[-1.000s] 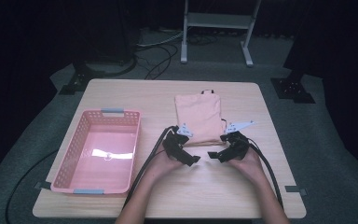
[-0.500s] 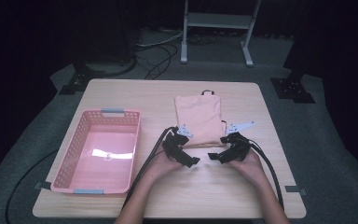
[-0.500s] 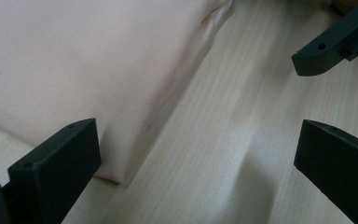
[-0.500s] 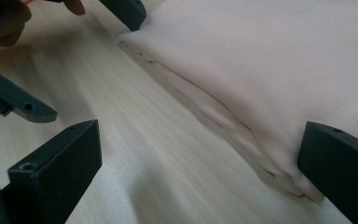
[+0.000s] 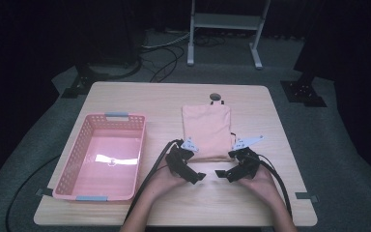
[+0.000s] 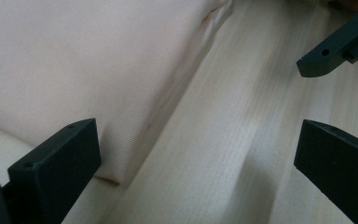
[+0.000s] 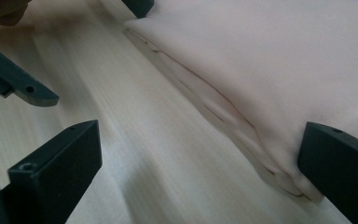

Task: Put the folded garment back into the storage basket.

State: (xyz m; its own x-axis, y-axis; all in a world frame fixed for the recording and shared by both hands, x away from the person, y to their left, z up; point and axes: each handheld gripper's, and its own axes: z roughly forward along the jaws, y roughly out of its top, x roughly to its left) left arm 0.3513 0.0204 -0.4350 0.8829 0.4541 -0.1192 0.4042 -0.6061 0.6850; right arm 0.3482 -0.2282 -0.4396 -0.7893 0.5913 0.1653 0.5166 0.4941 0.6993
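Pink basket [image 5: 101, 159] waits by the surface's [image 5: 140, 96] left edge; folded peach cloth [image 5: 206, 131] lies mid-surface.
Left gripper [image 5: 193, 175] and right gripper [image 5: 226, 173], fingers spread wide, have barely moved since a second ago, poised at the cloth's near corners, grasp probably next.

A dim room around a lit wooden table

A pale rectangular wooden table [image 5: 125, 99] with rounded corners stands on dark grey carpet floor [image 5: 333, 145], lit brightly from above while the surroundings fall into near blackness. Beyond its far edge a grey metal stand with two legs [image 5: 224, 29] rests on the carpet, black cables [image 5: 162, 55] coil beside it, and black flat stand bases [image 5: 303, 92] sit near the table's far corners.
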